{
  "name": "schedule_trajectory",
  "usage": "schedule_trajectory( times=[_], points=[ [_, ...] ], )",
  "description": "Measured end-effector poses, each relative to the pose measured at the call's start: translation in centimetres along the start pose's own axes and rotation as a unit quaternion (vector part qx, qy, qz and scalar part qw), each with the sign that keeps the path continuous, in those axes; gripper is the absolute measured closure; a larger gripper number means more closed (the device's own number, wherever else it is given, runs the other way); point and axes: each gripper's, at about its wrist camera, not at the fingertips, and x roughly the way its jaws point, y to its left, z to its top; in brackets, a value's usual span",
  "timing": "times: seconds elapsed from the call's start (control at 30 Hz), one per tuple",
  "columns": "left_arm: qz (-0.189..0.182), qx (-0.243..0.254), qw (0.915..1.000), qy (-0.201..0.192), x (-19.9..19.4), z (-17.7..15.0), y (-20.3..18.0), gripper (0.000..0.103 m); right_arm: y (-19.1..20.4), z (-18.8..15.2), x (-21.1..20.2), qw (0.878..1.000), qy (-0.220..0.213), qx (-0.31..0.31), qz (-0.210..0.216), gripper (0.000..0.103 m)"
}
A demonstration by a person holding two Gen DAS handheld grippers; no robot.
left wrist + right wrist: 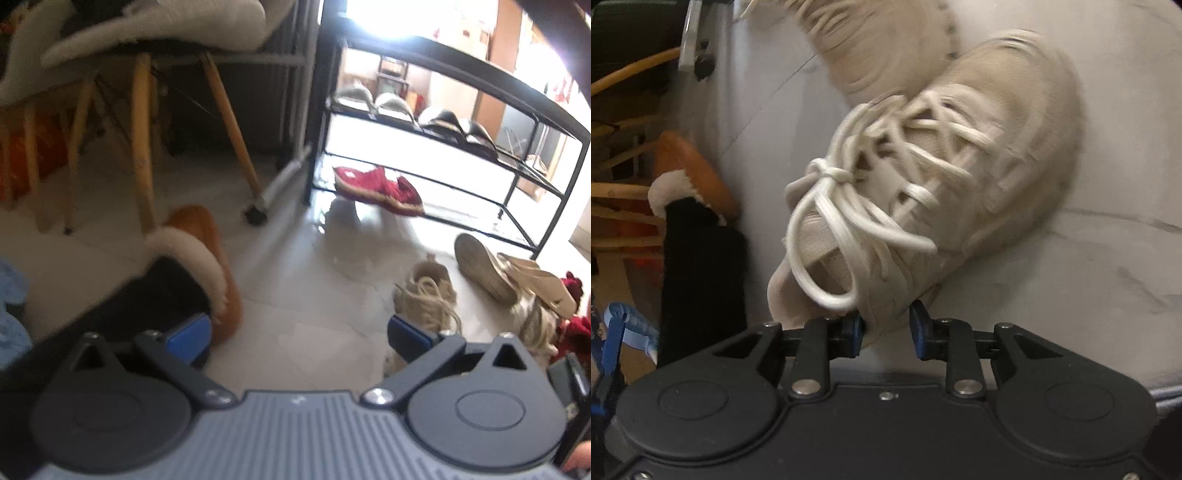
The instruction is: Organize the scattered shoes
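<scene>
My right gripper is shut on the collar edge of a beige lace-up sneaker, which fills the right wrist view. A second beige shoe lies just beyond it. My left gripper is open and empty above the floor. In the left wrist view a brown fur-lined slipper lies at its left finger, a beige sneaker at its right, and another beige sneaker lies on its side. A red shoe sits on the black shoe rack's bottom shelf.
Pairs of shoes stand on the rack's upper shelf. A chair with wooden legs stands at the left. A black sock sticks out of the brown slipper. Red items lie at the right edge. The floor is pale tile.
</scene>
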Motion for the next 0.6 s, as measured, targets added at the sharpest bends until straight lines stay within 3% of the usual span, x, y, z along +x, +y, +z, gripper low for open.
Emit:
schedule_trajectory(
  times=[0.43, 0.5, 0.53, 0.57, 0.6],
  points=[
    [0.045, -0.011, 0.9989, 0.006, 1.5, 0.1, 1.8, 0.001, 3.3, 0.5, 0.0, 0.996, 0.017, 0.029, 0.080, 0.072],
    [0.051, -0.012, 0.9986, 0.007, 1.7, 0.0, 2.0, 0.001, 3.8, 0.6, 0.0, 0.995, 0.019, 0.034, 0.092, 0.064],
    [0.053, -0.013, 0.9985, 0.008, 1.8, 0.1, 2.2, 0.001, 4.1, 0.7, 0.0, 0.994, 0.021, 0.036, 0.098, 0.050],
    [0.055, -0.014, 0.9983, 0.009, 1.9, 0.1, 2.3, 0.001, 4.3, 0.7, 0.0, 0.994, 0.022, 0.038, 0.104, 0.028],
    [0.056, -0.016, 0.9983, 0.010, 1.9, 0.1, 2.4, 0.001, 4.6, 0.7, 0.0, 0.993, 0.023, 0.040, 0.110, 0.019]
  ],
)
